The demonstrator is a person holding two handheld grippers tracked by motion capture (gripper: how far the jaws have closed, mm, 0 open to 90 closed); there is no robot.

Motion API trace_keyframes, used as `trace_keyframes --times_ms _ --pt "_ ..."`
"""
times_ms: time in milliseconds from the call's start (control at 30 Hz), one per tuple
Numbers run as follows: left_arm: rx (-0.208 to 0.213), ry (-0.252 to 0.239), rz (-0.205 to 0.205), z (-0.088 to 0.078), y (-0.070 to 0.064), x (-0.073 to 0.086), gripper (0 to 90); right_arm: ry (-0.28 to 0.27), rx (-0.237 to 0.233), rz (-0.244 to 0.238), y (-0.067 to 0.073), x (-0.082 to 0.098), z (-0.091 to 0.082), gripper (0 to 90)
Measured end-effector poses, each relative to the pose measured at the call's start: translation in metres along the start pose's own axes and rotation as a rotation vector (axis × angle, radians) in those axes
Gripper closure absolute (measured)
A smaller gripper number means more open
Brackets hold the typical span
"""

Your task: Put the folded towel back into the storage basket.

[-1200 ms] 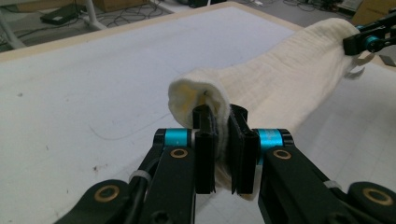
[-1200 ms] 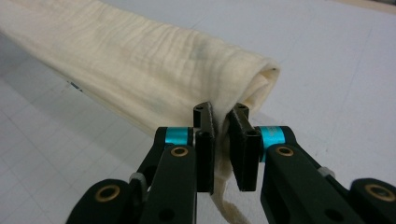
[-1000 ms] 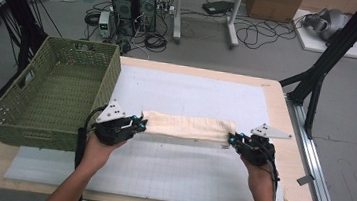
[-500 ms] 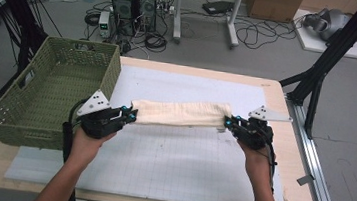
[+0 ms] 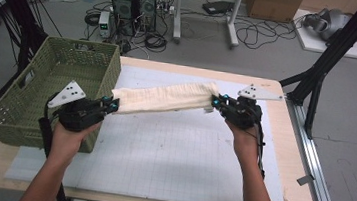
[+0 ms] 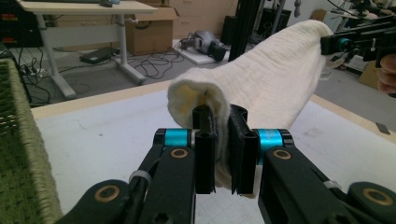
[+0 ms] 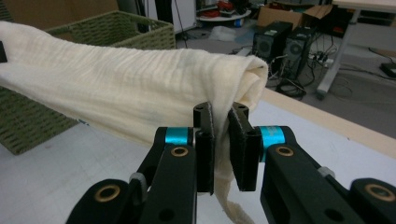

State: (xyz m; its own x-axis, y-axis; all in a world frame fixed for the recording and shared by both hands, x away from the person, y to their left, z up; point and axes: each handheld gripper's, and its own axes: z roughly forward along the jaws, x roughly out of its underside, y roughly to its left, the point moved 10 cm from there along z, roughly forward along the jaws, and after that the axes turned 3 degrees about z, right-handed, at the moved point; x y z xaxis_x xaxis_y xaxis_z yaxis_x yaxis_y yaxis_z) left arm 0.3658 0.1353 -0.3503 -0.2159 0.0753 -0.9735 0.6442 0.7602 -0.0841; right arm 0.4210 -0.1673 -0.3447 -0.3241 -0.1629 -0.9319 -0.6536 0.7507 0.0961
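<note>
Both pairs of jaws are clamped on the ends of a rolled cream cloth [image 5: 164, 98]: the left gripper [image 5: 111, 106] pinches the end nearest the green basket [image 5: 24, 114], the right gripper [image 5: 215, 102] the far end. The cloth hangs stretched between them in the air, above the white mat [image 5: 170, 155] on the bench [image 5: 285, 122]. Compared with half a second ago, the left hand [image 5: 69, 137] has drawn back and down toward the basket's near corner, while the right hand [image 5: 243, 135] has moved up the bench, so the roll now slants instead of lying level. Open mat lies below and in front of the cloth; the basket wall sits just beside the left gripper. In the right gripper view a loose strand of cloth trails below the jaws. Both forearms are cut off at the bottom edge.
</note>
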Motion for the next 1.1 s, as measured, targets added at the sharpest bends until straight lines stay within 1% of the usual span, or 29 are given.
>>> trace_keyframes --times_ms 200,533,733,800,967,1100 --pt "-0.022 -0.01 -0.015 -0.011 0.012 -0.003 82.0 -0.018 -0.028 -0.003 0.007 -0.013 0.017 81.9" --pt "-0.069 -0.028 -0.027 -0.029 0.03 -0.005 82.1 -0.023 -0.061 -0.02 0.021 -0.027 0.043 81.8" --pt "-0.086 -0.049 -0.018 -0.038 0.038 -0.006 82.1 -0.017 -0.081 -0.018 0.026 -0.034 0.059 81.8" --pt "-0.091 -0.055 -0.017 -0.042 0.041 -0.006 82.1 -0.019 -0.087 -0.025 0.028 -0.038 0.065 81.8" --pt "-0.109 -0.063 -0.017 -0.054 0.05 -0.006 82.1 -0.015 -0.106 -0.042 0.037 -0.046 0.078 81.8" --pt "-0.132 -0.06 -0.022 -0.067 0.059 -0.003 82.0 -0.007 -0.126 -0.056 0.048 -0.052 0.09 81.9"
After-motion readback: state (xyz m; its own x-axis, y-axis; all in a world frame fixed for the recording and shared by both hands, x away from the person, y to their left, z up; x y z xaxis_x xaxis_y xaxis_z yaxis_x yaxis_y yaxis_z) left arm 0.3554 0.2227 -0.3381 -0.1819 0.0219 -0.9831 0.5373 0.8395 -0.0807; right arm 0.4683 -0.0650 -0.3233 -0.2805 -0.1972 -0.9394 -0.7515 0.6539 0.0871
